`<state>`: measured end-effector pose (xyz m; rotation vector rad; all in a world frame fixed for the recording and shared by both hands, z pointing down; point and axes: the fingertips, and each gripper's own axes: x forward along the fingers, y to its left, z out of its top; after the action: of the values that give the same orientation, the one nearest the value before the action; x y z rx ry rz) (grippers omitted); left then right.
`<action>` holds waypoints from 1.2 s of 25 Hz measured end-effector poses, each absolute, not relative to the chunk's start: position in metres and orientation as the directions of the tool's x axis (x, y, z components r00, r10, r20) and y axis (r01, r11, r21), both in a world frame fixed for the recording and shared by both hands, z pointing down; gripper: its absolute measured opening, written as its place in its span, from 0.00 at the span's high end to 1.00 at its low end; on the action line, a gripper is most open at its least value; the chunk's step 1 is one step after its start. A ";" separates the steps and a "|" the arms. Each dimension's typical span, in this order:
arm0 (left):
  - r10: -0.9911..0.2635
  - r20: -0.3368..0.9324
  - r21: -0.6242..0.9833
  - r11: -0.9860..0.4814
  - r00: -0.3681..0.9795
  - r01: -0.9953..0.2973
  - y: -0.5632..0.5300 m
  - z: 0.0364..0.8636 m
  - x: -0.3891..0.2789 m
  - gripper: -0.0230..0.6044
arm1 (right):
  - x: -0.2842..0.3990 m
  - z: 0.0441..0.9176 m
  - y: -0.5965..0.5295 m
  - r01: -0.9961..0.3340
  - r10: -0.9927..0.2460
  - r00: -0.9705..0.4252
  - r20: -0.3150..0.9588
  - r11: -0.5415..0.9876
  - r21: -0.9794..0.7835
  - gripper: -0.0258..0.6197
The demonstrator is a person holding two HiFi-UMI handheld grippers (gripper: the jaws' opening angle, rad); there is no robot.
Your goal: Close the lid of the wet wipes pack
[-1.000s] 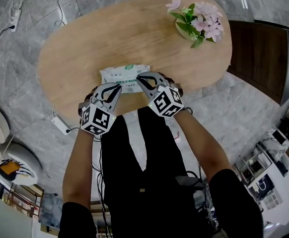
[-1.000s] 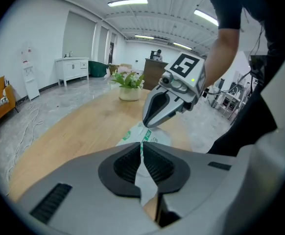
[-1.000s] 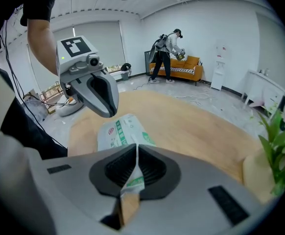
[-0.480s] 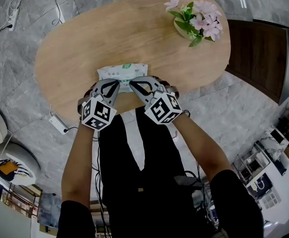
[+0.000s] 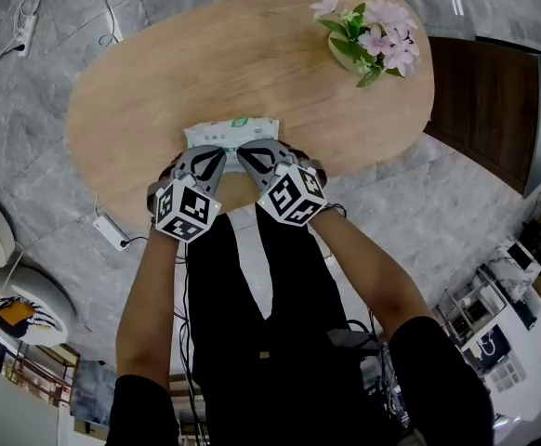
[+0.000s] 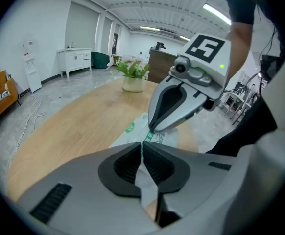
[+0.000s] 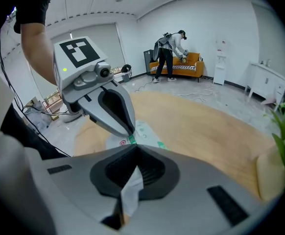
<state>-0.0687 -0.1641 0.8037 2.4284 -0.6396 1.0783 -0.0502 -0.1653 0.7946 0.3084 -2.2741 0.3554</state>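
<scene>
1. Noted oval wooden tabletop [image 5: 205, 63] under the wet wipes pack [image 5: 229, 130]. Pack lying flat, close to the tabletop's near rim.
2. Noted pot of pink flowers [image 5: 368, 40] well apart from the pack, off toward the far right end.
3. Recorded pack as white with green print, long side running left to right. Near edge of the pack covered by both sets of jaws.
4. Found left gripper [image 6: 142, 144] at the pack's near edge, left of its middle. Jaws closed tip to tip with nothing clamped; white of the pack seen through the gap behind the pads.
5. Found right gripper [image 7: 135, 146] at the same edge of the pack, just right of the left one. Jaws likewise pressed together, holding nothing, tips down at the pack's top face.
</scene>
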 end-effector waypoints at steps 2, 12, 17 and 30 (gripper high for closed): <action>-0.240 0.767 0.176 -0.813 0.596 -0.555 -0.164 0.804 -0.069 0.92 | -0.050 0.797 -0.167 -0.343 -0.114 -0.646 0.755 0.927 -0.153 0.94; -0.235 0.766 0.183 -0.813 0.598 -0.553 -0.160 0.804 -0.072 0.92 | -0.050 0.807 -0.171 -0.373 -0.124 -0.605 0.787 0.917 -0.142 0.94; -0.229 0.762 0.190 -0.815 0.605 -0.548 -0.156 0.804 -0.071 0.92 | -0.052 0.812 -0.171 -0.361 -0.120 -0.581 0.805 0.924 -0.123 0.94; -0.246 0.746 0.201 -0.802 0.619 -0.562 -0.151 0.800 -0.072 0.92 | -0.052 0.819 -0.172 -0.352 -0.083 -0.550 0.831 0.925 -0.140 0.94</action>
<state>-0.0725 -0.1512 0.7996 2.4260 -0.6413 1.0284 -0.0525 -0.1722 0.8194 0.3087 -2.1383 0.3623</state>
